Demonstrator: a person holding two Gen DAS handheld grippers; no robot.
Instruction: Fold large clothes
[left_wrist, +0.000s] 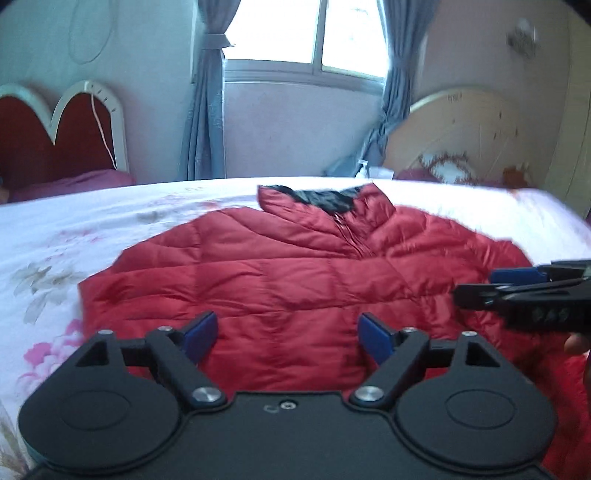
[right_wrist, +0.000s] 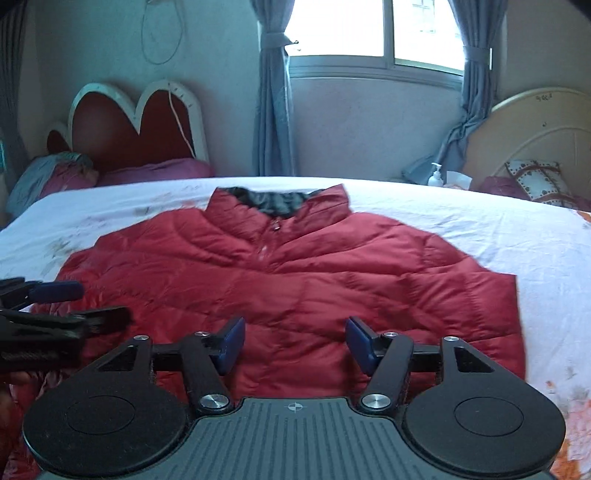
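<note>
A red quilted jacket (left_wrist: 280, 280) lies front up on the bed, its collar with black lining (left_wrist: 317, 197) at the far end. My left gripper (left_wrist: 288, 336) hovers over the jacket's near hem, open, with nothing between its blue pads (left_wrist: 201, 334). My right gripper (right_wrist: 295, 341) hangs open over the same hem further right, and only red cloth (right_wrist: 295, 277) shows beyond its empty jaws. Each gripper appears in the other's view: the right gripper (left_wrist: 480, 286) at the right edge, the left gripper (right_wrist: 81, 302) at the left edge.
The bed is covered by a white floral sheet (left_wrist: 55, 258). A red heart-shaped headboard (right_wrist: 136, 122) stands at the far left. Behind the bed are a curtained window (right_wrist: 373, 29), a pump bottle (right_wrist: 436, 176), a patterned pillow (right_wrist: 539, 181) and a pale round board (right_wrist: 535, 125).
</note>
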